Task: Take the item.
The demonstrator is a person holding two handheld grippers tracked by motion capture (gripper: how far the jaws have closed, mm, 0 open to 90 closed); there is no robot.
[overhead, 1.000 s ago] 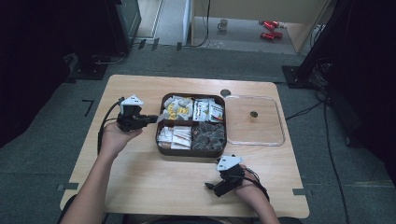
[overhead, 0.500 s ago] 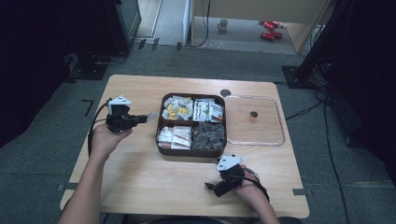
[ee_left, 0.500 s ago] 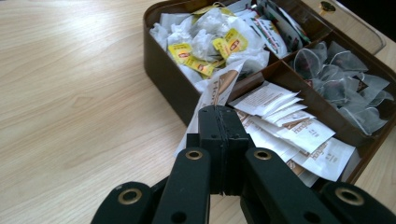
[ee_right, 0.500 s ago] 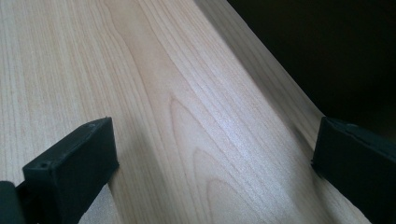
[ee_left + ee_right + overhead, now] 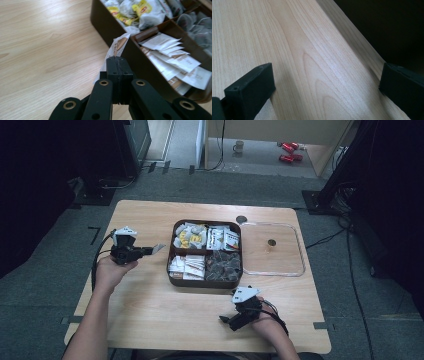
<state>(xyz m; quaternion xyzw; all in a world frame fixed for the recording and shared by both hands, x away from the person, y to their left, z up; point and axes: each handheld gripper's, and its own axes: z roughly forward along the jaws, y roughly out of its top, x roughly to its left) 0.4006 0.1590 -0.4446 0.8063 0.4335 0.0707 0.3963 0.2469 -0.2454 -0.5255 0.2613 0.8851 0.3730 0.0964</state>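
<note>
High view: your left tool (image 5: 150, 251) pinches white sachet (image 5: 158, 248) over desk (image 5: 150, 310), just left of brown four-compartment box (image 5: 172, 279). Box holds yellow-tagged tea bags (image 5: 190, 236), white printed packets (image 5: 223, 239), flat white sachets (image 5: 187, 266), dark pouches (image 5: 223, 266). Clear lid (image 5: 272, 268) lies right of box. Your right tool (image 5: 226, 320) rests on desk, jaws spread, nothing between.

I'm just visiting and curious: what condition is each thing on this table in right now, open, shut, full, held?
Left gripper: shut on a sachet.
Sachet: held clear of the box, beside its left wall.
Right gripper: open, nothing between its jaws, low over the table.
Brown box: uncovered, four compartments full of sachets and tea bags.
Clear lid: off, flat beside the box.
</note>
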